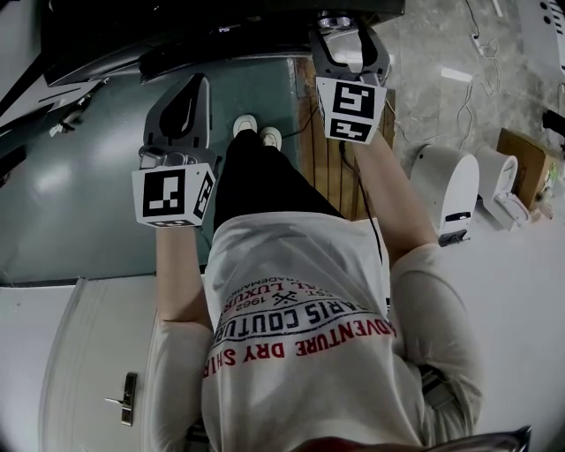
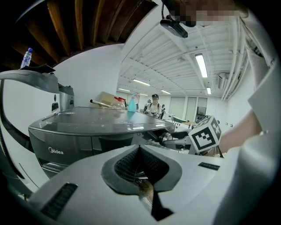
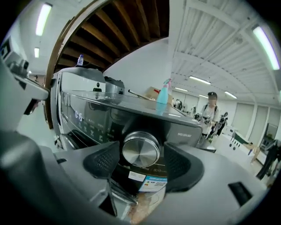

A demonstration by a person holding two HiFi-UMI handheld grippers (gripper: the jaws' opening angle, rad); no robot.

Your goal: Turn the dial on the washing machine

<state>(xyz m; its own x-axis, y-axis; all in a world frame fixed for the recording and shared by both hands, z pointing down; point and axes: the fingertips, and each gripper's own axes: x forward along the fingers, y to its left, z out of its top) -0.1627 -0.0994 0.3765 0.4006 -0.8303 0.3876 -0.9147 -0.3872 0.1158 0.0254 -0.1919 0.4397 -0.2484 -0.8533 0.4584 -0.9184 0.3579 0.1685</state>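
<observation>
From the head view, the right gripper (image 1: 342,26) met the washing machine (image 1: 177,31), the left gripper (image 1: 185,99) short of it; left gripper view: jaws pressed together, empty; right gripper view: jaws spread, flanking the round brushed-metal dial (image 3: 140,149) on the machine's dark front panel.
</observation>
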